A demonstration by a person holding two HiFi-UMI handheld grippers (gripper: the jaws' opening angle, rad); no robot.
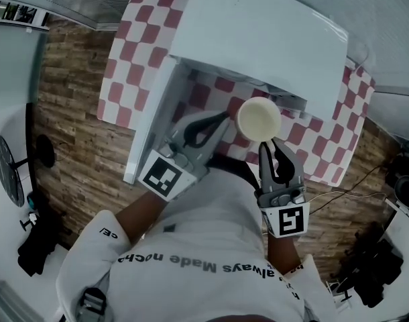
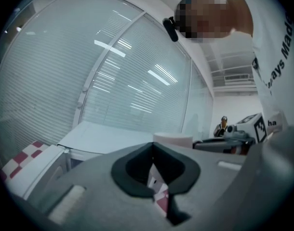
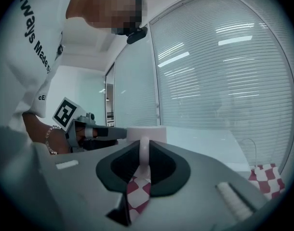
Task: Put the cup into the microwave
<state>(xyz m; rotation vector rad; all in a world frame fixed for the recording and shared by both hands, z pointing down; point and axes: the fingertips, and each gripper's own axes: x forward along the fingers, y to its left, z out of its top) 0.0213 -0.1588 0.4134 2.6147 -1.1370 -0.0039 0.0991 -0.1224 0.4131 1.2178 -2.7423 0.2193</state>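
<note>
Right gripper [image 1: 266,145] clamped on cup [image 1: 259,118] handle, frame centre. Left gripper [image 1: 221,119] closed, empty, just left of cup. Microwave [image 1: 258,39] above, its door [image 1: 151,119] open at left. Checkered counter [image 1: 131,59] beneath.

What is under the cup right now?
The checked cloth shows all around the cup, which the right gripper holds by its handle. The spot directly beneath is covered by the cup itself.
</note>
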